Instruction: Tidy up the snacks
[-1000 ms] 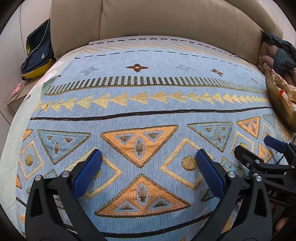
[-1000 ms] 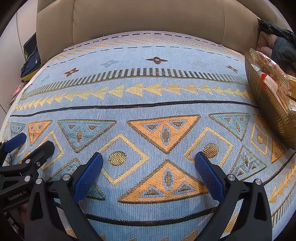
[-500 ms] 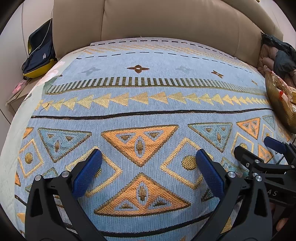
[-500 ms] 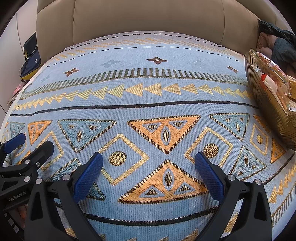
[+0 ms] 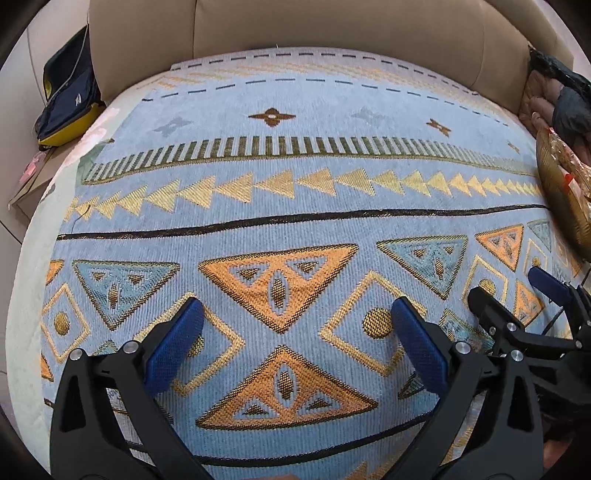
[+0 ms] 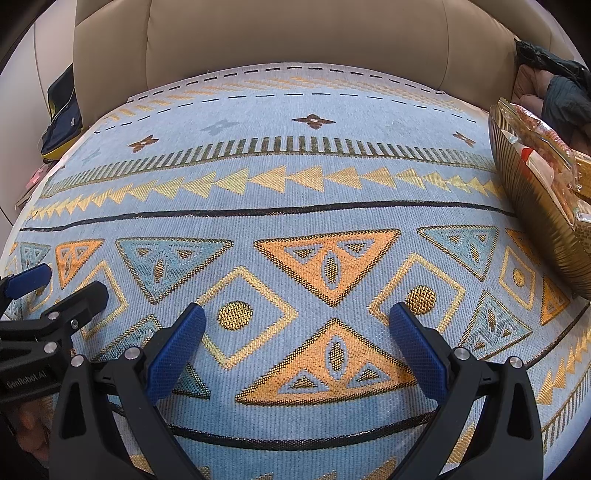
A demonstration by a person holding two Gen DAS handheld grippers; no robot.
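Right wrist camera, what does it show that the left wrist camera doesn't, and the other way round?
Only the right wrist view shows the snack packets clearly, piled in the ribbed gold bowl, and the left tool from outside at its left edge. Only the left wrist view shows the dark blue and yellow bag in full, with a low ledge below it, and the right tool from outside. Both share the patterned blue blanket, the beige cushions, dark clothing at far right, the bowl's edge, and an open, empty tool in front, including the left tool.
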